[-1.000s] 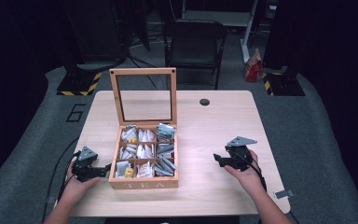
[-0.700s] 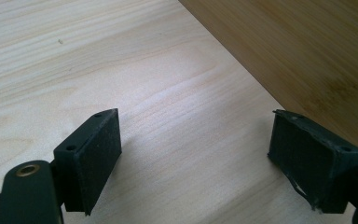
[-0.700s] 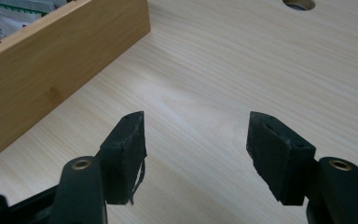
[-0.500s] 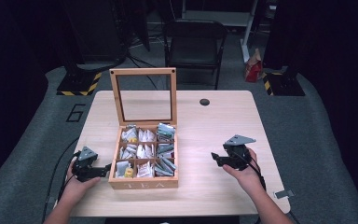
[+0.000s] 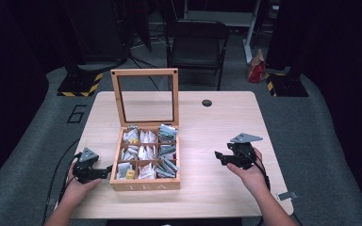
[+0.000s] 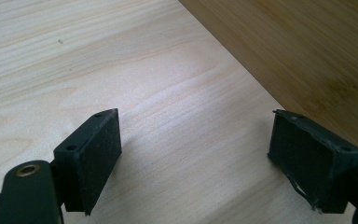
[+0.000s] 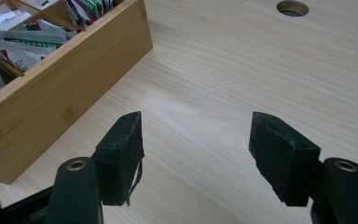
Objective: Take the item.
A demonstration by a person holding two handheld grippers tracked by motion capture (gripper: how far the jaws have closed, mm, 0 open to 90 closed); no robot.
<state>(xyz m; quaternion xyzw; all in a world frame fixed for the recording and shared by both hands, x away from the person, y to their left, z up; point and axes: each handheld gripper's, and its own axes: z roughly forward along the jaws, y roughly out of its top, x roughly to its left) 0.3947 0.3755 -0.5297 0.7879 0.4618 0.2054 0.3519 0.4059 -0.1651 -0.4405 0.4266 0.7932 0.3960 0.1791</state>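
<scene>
A wooden tea box [image 5: 145, 184] stands open at the table's front centre, its glass-paned lid [image 5: 145, 73] upright at the back. Several compartments hold tea bags [image 5: 143, 153]. My left gripper [image 5: 104, 170] rests low on the table just left of the box, open, with nothing between its jaws. In the left gripper view the left gripper [image 6: 196, 140] faces bare table, with the box wall [image 6: 307, 51] close at the right. My right gripper [image 5: 219, 156] is held right of the box, open and empty. The right gripper [image 7: 196, 140] points toward the box side [image 7: 65, 93] and tea bags [image 7: 32, 42].
A round cable hole [image 5: 207, 102] lies in the light wooden table [image 5: 226, 122] at the back right, also visible as the hole [image 7: 292, 8]. A black chair [image 5: 195, 44] stands behind the table. A small grey clip [image 5: 284, 195] sits at the front right edge.
The right gripper has shifted slightly up and toward the box. The left gripper and the box have stayed put.
</scene>
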